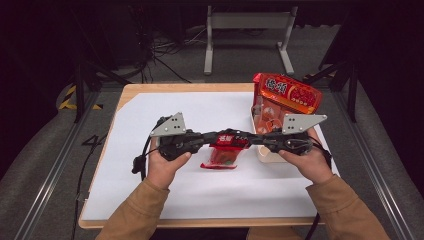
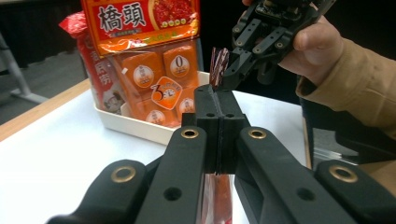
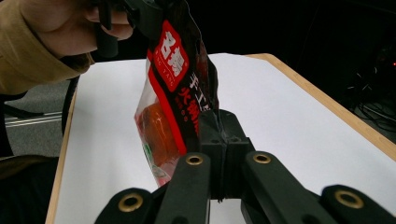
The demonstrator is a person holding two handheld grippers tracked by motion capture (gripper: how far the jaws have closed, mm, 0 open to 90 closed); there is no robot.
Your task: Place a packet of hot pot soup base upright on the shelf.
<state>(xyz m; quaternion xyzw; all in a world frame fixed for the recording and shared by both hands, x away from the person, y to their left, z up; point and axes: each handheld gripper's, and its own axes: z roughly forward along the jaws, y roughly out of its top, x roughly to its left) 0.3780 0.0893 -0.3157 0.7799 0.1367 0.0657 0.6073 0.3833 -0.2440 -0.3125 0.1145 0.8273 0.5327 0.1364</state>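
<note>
Two grippers are sharing one red snack pouch, hanging it in the air just above the white surface. The left gripper is clenching one top corner, and the right gripper is pinching the opposite edge, its jaws clamped flat on the film. Holding it from both sides is likely meant to stretch the seal taut, for tearing or for steady carrying. Behind, one cream tray is standing two larger orange packets upright, probably so they stay sorted and easy to reach.
</note>
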